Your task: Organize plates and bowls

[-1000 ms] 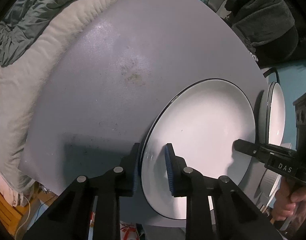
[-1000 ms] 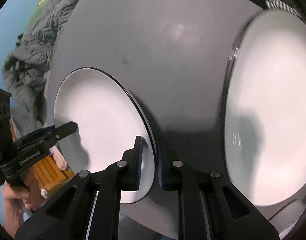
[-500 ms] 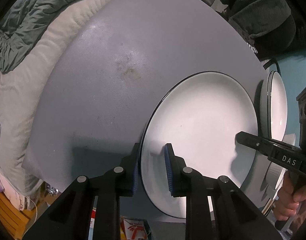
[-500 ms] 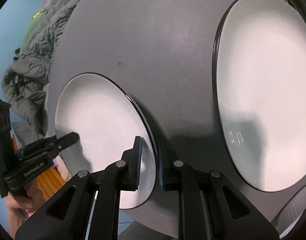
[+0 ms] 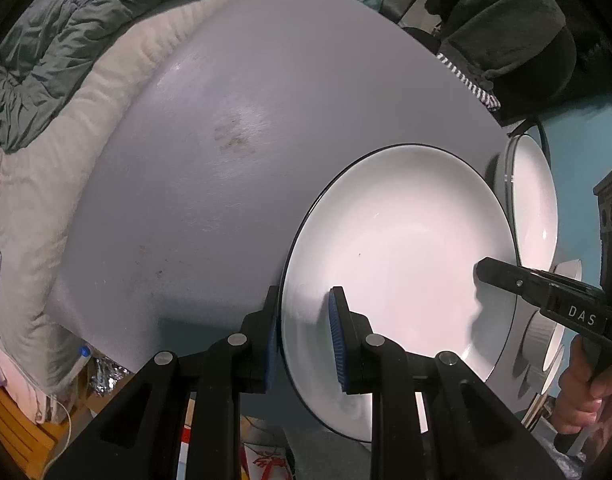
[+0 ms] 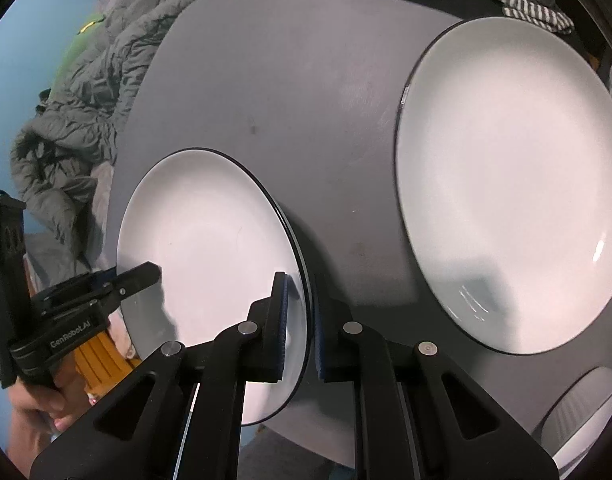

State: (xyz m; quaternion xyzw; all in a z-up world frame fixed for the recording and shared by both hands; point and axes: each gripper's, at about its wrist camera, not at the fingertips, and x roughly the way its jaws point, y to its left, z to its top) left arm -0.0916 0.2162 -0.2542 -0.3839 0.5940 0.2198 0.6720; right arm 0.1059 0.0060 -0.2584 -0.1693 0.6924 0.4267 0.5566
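Observation:
A white plate with a dark rim (image 5: 401, 248) is held between both grippers above the grey table (image 5: 266, 120). My left gripper (image 5: 304, 336) is shut on its near rim. My right gripper (image 6: 300, 320) is shut on the opposite rim of the same plate (image 6: 210, 240), and it also shows in the left wrist view (image 5: 505, 276). A second large white plate (image 6: 505, 184) lies flat on the table to the right, seen edge-on in the left wrist view (image 5: 533, 200). White ribbed bowls (image 6: 585, 412) stand at the table's right corner.
A grey quilt (image 6: 86, 100) and a cream blanket (image 5: 46, 184) lie past the table's left side. A dark heap of clothes (image 5: 505, 32) and a striped cloth (image 6: 517, 0) sit beyond the far edge.
The held plate has risen and drifted a little away from the flat plate, and the view has pulled back so more of the table and the whole flat plate show. Both grippers stay shut.

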